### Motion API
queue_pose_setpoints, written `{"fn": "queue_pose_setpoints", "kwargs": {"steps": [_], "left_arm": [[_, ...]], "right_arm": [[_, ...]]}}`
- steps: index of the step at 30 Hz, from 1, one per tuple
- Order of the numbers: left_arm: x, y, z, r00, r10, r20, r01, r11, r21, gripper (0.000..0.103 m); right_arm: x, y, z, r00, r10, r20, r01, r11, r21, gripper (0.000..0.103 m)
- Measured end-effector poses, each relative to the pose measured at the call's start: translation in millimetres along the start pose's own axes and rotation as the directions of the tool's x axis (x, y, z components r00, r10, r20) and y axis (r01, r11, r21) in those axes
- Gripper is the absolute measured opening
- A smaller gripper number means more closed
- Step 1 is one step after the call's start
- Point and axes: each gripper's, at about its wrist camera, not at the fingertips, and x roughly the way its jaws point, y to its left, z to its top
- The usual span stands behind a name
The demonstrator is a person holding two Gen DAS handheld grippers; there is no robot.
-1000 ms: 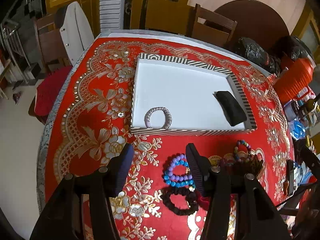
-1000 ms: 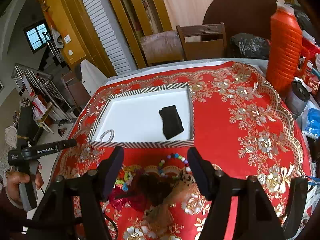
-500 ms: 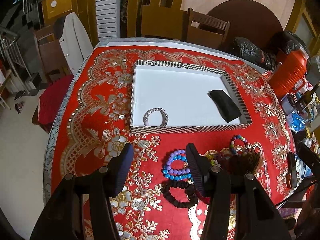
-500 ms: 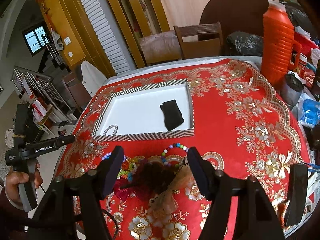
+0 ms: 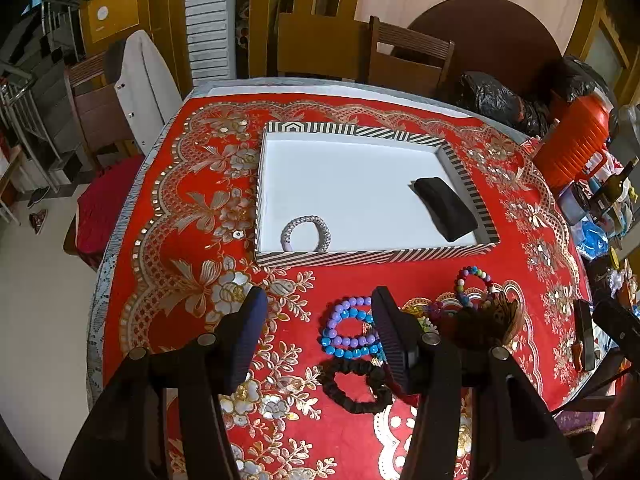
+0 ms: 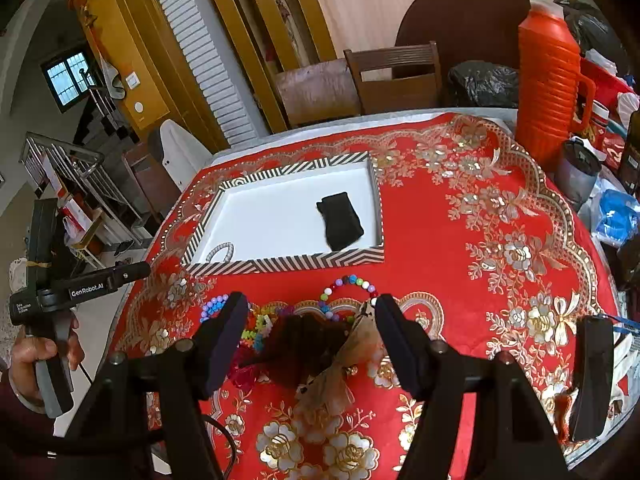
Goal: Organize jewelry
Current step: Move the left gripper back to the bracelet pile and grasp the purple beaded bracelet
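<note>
A striped tray [image 5: 376,257] [image 6: 288,263] with a white floor lies on the red tablecloth. Inside it rest a silver bracelet [image 5: 306,233] [image 6: 220,252] and a black pouch [image 5: 445,208] [image 6: 341,221]. Nearer me, loose jewelry lies in a heap: a purple and blue bead bracelet [image 5: 347,332], a black scrunchie [image 5: 356,385], a multicoloured bead bracelet [image 5: 474,280] [image 6: 349,285] and a dark brown bow piece [image 6: 310,346]. My left gripper [image 5: 318,334] hovers open above the cloth beside the bead bracelet, empty. My right gripper [image 6: 308,334] hangs open over the heap, holding nothing.
An orange ribbed jug [image 6: 548,80] [image 5: 576,140], a grey cup [image 6: 578,172] and bottles crowd the table's right side. A black phone [image 6: 590,376] lies near the right edge. Wooden chairs [image 6: 394,76] stand behind the table. A person's hand [image 6: 36,356] grips the left tool's handle.
The right gripper has drawn back a little, so the jewelry heap shows more fully between its fingers. The left gripper has barely shifted. Both stay open.
</note>
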Motion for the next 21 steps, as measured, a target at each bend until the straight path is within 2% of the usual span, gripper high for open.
{"fn": "queue_pose_setpoints", "kwargs": {"steps": [15, 21], "left_arm": [[13.3, 3.6, -4.4, 0.999, -0.01, -0.046, 0.009, 1.0, -0.022, 0.04], [39.8, 21.3, -16.2, 0.986, -0.098, -0.133, 0.082, 0.99, -0.117, 0.04]], "right_arm": [[9.4, -9.9, -11.7, 0.998, -0.006, -0.055, 0.006, 1.0, 0.008, 0.069], [25.9, -27.7, -28.8, 0.993, -0.017, -0.117, 0.02, 0.999, 0.025, 0.069]]}}
